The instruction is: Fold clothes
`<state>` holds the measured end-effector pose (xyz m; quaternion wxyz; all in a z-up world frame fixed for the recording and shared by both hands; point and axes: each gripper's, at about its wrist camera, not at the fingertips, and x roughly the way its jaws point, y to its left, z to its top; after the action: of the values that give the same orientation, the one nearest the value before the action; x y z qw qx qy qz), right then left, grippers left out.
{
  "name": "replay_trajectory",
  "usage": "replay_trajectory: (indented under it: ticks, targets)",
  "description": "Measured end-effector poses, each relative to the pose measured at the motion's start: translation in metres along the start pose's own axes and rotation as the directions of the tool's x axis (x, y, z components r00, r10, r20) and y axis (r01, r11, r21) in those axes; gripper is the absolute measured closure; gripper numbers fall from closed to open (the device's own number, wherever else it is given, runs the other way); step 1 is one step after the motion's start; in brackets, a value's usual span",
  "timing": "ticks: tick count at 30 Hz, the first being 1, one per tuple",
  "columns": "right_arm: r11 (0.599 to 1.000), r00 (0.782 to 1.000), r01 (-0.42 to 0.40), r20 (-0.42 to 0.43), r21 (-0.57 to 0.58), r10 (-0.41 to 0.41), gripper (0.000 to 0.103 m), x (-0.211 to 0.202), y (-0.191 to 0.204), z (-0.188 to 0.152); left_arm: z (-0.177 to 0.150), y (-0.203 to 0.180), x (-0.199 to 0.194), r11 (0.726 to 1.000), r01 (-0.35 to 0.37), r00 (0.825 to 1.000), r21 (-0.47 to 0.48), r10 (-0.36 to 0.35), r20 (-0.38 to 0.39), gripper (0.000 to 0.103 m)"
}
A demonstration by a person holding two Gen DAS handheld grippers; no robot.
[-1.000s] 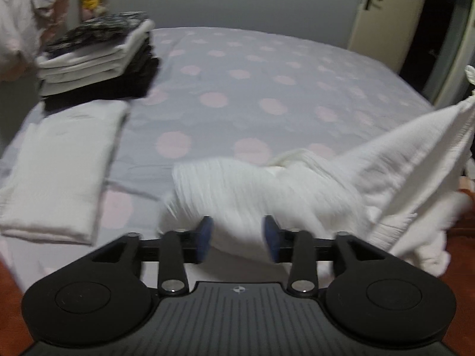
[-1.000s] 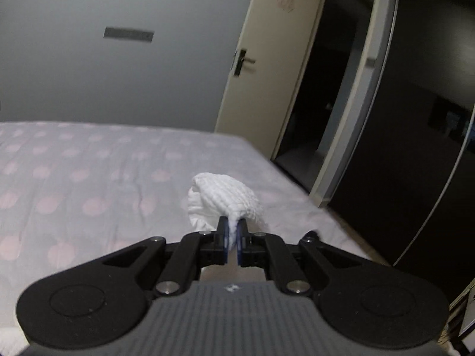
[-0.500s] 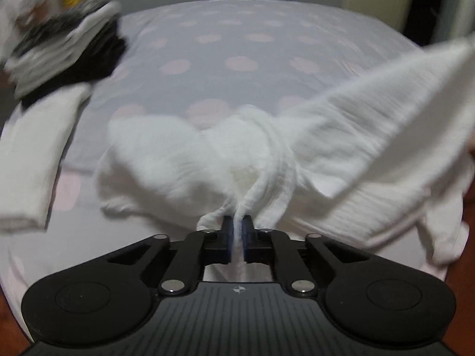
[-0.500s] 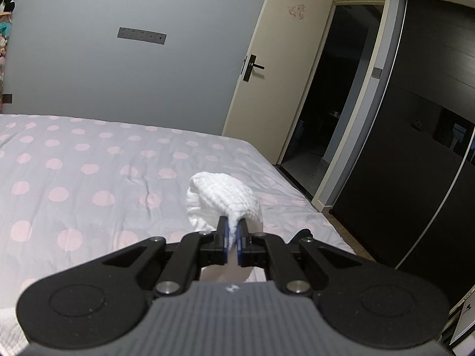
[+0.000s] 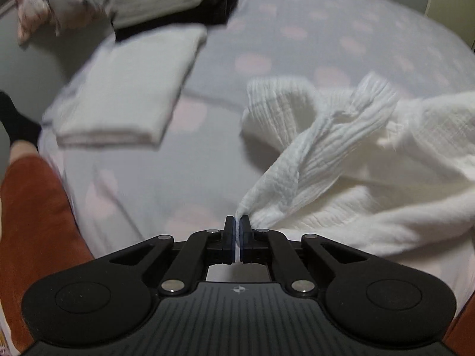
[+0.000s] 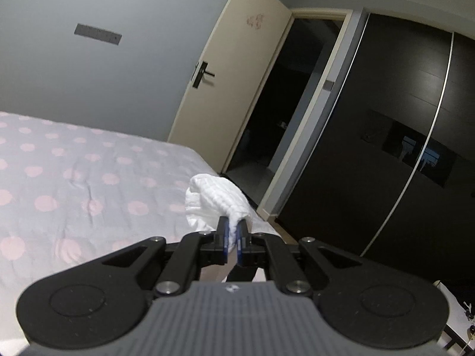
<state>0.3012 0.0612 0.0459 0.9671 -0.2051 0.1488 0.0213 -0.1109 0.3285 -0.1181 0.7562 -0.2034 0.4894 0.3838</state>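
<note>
A white crinkled garment (image 5: 371, 148) lies bunched on the polka-dot bed (image 5: 267, 44), spreading to the right. My left gripper (image 5: 237, 222) is shut on a twisted edge of it near the bed's front edge. In the right wrist view, my right gripper (image 6: 233, 228) is shut on another bunched part of the same white garment (image 6: 213, 198) and holds it above the bed's right side (image 6: 89, 192).
A folded white cloth (image 5: 130, 92) lies on the bed at left. Behind it stands a stack of folded dark and light clothes (image 5: 166, 6). An open door (image 6: 231, 89) and a dark wardrobe (image 6: 400, 148) stand to the right of the bed.
My left gripper went from open to shut on the garment's edge, then pulled it left and toward me. My right gripper kept its hold while tilting.
</note>
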Motion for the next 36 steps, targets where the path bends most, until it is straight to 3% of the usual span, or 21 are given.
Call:
replay_trajectory:
  ticks: [3, 5, 7, 12, 16, 19, 23, 25, 27, 28, 32, 34, 36]
  targets:
    - [1.000, 1.000, -0.013, -0.018, -0.012, 0.013, 0.097, 0.003, 0.006, -0.003, -0.006, -0.003, -0.001, 1.000, 0.025, 1.000, 0.006, -0.025, 0.011, 0.088]
    - [0.999, 1.000, -0.020, -0.019, -0.026, 0.020, 0.097, 0.003, 0.010, -0.004, -0.005, -0.006, -0.007, 0.999, 0.033, 0.998, 0.028, -0.034, 0.051, 0.062]
    - [0.999, 1.000, -0.024, -0.018, -0.040, 0.023, 0.097, 0.001, 0.014, -0.007, -0.003, -0.008, -0.016, 0.997, 0.050, 0.993, 0.059, -0.056, 0.102, 0.050]
    - [0.998, 0.999, -0.035, -0.022, -0.055, 0.033, 0.097, -0.002, 0.022, -0.014, 0.010, -0.001, -0.029, 0.985, 0.122, 0.971, 0.123, -0.144, 0.193, 0.043]
    - [0.996, 0.998, -0.056, -0.022, -0.070, 0.054, 0.097, -0.004, 0.028, -0.019, 0.030, -0.008, -0.018, 0.971, 0.118, 0.954, 0.206, -0.168, 0.247, 0.039]
    - [0.994, 0.997, -0.075, -0.024, -0.079, 0.073, 0.097, -0.005, 0.032, -0.023, 0.045, -0.021, -0.006, 0.951, 0.158, 0.944, 0.264, -0.224, 0.242, 0.039]
    - [0.992, 0.996, -0.090, -0.024, -0.090, 0.088, 0.097, -0.007, 0.037, -0.027, 0.052, -0.047, 0.001, 0.914, 0.245, 0.915, 0.323, -0.328, 0.234, 0.036]
    - [0.991, 0.995, -0.097, -0.028, -0.095, 0.095, 0.097, -0.006, 0.040, -0.028, 0.057, -0.059, 0.011, 0.909, 0.270, 0.914, 0.317, -0.345, 0.211, 0.038]
    - [0.990, 0.995, -0.102, -0.031, -0.100, 0.100, 0.097, -0.005, 0.042, -0.028, 0.064, -0.068, 0.026, 0.915, 0.270, 0.925, 0.301, -0.333, 0.181, 0.065]
    - [0.989, 0.994, -0.105, -0.031, -0.102, 0.102, 0.097, -0.005, 0.042, -0.029, 0.065, -0.069, 0.032, 0.920, 0.267, 0.932, 0.288, -0.323, 0.167, 0.092]
    - [0.987, 0.994, -0.112, -0.029, -0.114, 0.109, 0.097, -0.005, 0.043, -0.032, 0.068, -0.056, 0.032, 0.943, 0.240, 0.948, 0.231, -0.279, 0.151, 0.098]
    - [0.988, 0.995, -0.101, -0.025, -0.120, 0.099, 0.097, -0.002, 0.041, -0.033, 0.070, -0.043, 0.025, 0.964, 0.136, 0.977, 0.231, -0.169, 0.133, 0.098]
    - [0.989, 0.996, -0.084, -0.025, -0.120, 0.082, 0.097, 0.003, 0.039, -0.035, 0.070, -0.023, 0.020, 0.973, 0.036, 0.993, 0.230, -0.060, 0.102, 0.098]
